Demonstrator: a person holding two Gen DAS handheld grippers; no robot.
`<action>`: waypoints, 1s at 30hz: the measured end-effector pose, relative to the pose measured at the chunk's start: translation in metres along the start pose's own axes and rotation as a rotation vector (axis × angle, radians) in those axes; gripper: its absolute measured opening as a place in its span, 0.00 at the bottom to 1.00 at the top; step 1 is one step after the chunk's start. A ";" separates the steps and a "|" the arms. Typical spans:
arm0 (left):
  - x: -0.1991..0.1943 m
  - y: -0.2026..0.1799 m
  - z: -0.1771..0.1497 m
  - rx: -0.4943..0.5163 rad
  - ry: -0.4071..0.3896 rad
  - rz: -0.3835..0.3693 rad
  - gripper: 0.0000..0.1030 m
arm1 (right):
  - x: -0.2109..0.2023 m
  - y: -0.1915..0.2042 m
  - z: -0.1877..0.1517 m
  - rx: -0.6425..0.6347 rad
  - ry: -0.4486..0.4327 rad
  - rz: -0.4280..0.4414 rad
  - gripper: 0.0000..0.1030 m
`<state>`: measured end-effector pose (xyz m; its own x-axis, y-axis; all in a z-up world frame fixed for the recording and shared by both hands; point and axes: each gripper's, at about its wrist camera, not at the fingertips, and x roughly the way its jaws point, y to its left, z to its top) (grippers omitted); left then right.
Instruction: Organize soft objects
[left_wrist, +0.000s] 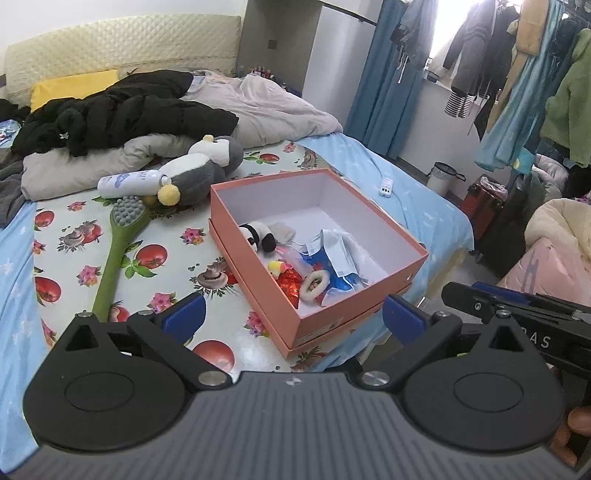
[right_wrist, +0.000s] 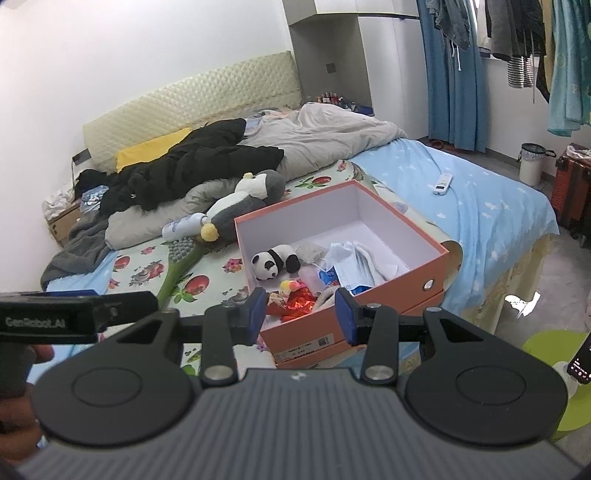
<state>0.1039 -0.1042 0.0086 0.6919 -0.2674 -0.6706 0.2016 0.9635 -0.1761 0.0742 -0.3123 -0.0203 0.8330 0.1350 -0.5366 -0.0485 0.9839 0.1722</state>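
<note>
An open orange box sits on the bed's fruit-print mat. In it lie a panda plush, a small yellow chick toy, a red foil item, a fluffy white ring and blue-white packets. A grey penguin plush lies on the mat left of the box. My left gripper hovers open wide before the box's near corner, with nothing in it. My right gripper hangs part open in front of the box, also without a load.
A white bottle and a green long-handled brush lie by the penguin. A black jacket and grey quilt cover the bed's far side. A remote rests on the blue sheet. A bin, red suitcase and hanging clothes stand right.
</note>
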 end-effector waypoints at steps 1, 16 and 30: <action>-0.001 0.000 0.000 -0.001 -0.002 0.003 1.00 | 0.001 -0.001 0.000 0.004 0.001 -0.001 0.43; -0.012 0.003 0.004 -0.011 -0.030 0.038 1.00 | 0.003 -0.005 0.002 -0.002 -0.012 -0.021 0.95; -0.011 0.004 0.003 -0.006 -0.035 0.044 1.00 | 0.005 -0.004 0.002 -0.011 -0.007 -0.019 0.95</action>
<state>0.0995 -0.0979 0.0172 0.7241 -0.2251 -0.6519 0.1664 0.9743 -0.1516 0.0793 -0.3156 -0.0218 0.8377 0.1157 -0.5338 -0.0390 0.9875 0.1527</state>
